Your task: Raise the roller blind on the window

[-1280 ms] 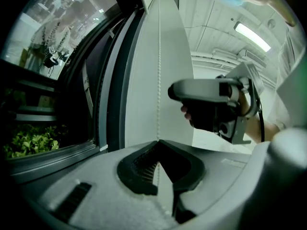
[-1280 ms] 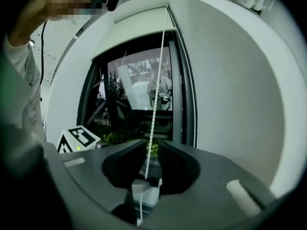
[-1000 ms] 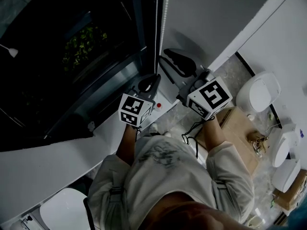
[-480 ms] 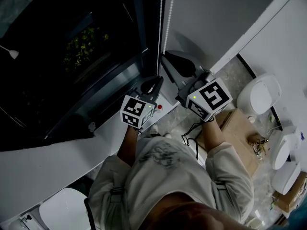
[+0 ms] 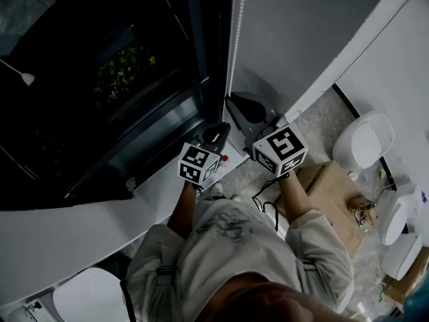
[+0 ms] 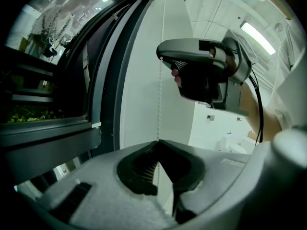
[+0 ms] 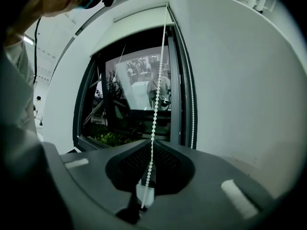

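Observation:
A white bead chain hangs beside the dark window. In the head view my left gripper and my right gripper sit side by side at the chain's lower end. In the left gripper view the bead chain drops straight into the shut jaws of my left gripper, with the right gripper higher up beside it. In the right gripper view the bead chain runs down between the shut jaws of my right gripper; a second strand hangs free along the window frame.
A white sill runs under the window, and a grey wall stands right of the chain. On the floor at the right are a cardboard box and several white fixtures. A small red button is on the sill.
Both grippers have sunk together along the chain, each still closed on it. In the head view they look smaller and lower than before.

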`<state>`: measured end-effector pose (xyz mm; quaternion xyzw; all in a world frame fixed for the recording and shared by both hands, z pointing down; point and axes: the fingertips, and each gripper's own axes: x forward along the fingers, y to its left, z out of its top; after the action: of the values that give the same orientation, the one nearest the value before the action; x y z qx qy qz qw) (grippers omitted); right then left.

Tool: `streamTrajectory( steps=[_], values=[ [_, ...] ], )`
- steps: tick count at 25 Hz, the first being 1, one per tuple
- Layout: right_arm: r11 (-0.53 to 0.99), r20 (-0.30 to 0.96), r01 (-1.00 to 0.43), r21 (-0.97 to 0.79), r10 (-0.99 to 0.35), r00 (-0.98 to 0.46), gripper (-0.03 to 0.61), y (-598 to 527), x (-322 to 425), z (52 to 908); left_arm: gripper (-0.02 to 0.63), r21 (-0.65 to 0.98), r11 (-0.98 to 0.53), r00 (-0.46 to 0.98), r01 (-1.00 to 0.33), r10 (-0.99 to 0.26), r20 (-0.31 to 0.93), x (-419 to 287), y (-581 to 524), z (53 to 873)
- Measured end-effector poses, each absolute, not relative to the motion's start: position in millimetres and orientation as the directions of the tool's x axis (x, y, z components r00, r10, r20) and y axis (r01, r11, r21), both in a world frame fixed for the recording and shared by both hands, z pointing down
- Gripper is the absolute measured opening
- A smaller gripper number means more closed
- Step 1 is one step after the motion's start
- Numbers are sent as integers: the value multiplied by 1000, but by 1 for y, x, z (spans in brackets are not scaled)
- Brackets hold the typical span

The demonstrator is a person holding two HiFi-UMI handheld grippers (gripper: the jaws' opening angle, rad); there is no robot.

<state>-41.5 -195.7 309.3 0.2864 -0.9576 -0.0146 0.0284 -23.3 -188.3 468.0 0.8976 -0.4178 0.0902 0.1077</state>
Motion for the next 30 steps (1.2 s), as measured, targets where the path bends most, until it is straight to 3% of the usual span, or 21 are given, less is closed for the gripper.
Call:
streamTrajectory(
  steps=[17, 30],
  values=[
    [824, 144, -564, 55, -566, -812, 17, -196, -41, 358, 11, 152, -617, 628, -772, -707, 326, -17, -188, 516],
    [791, 102, -599, 123, -611, -785, 23, -193, -37, 352, 14, 151, -622, 635, -769, -713, 298, -21, -182, 509]
  ],
)
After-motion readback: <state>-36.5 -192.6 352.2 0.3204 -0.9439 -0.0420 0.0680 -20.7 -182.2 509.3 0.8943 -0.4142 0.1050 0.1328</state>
